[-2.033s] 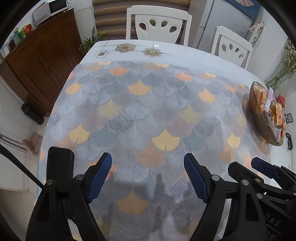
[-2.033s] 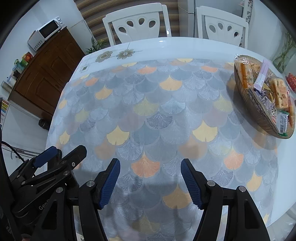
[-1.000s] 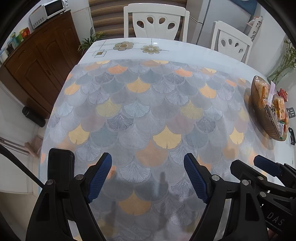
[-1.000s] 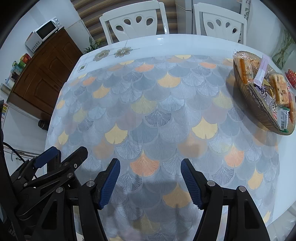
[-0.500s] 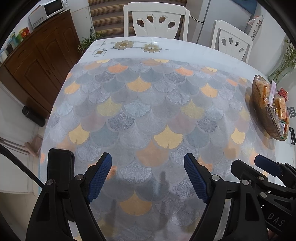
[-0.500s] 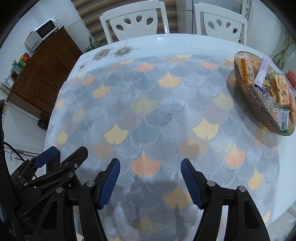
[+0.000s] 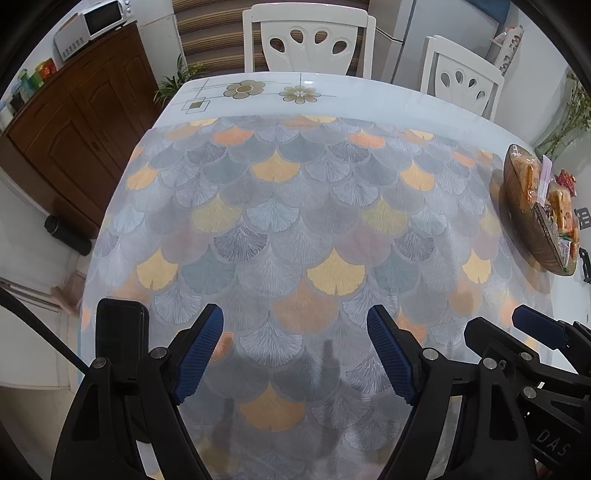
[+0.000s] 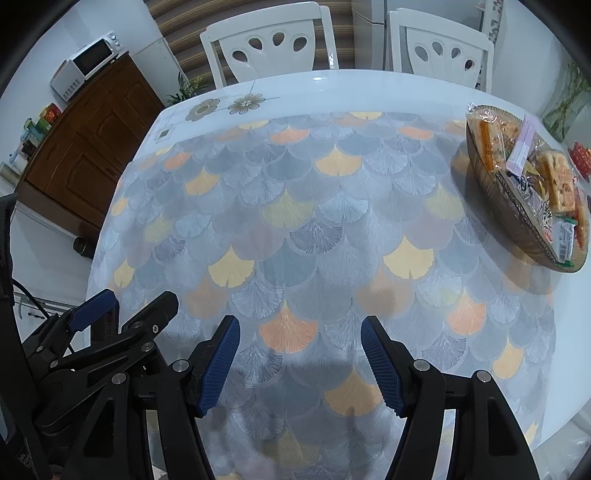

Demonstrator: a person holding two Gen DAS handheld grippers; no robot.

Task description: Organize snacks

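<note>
A woven oval basket (image 8: 495,195) holds several wrapped snacks (image 8: 554,181) at the table's far right. It also shows in the left wrist view (image 7: 517,206), at the right edge. My left gripper (image 7: 295,350) is open and empty, held above the near edge of the table. My right gripper (image 8: 301,360) is open and empty, beside it to the right, well short of the basket. Each gripper shows at the edge of the other's view.
The table (image 7: 314,99) carries a fan-patterned cloth (image 7: 295,221). Two white chairs (image 8: 269,44) stand at the far side. A brown cabinet (image 7: 74,129) with a microwave (image 7: 92,26) stands at the left. A red packet (image 8: 581,157) lies beyond the basket.
Both grippers have stayed open and empty. The views have shifted only slightly; the basket has not moved.
</note>
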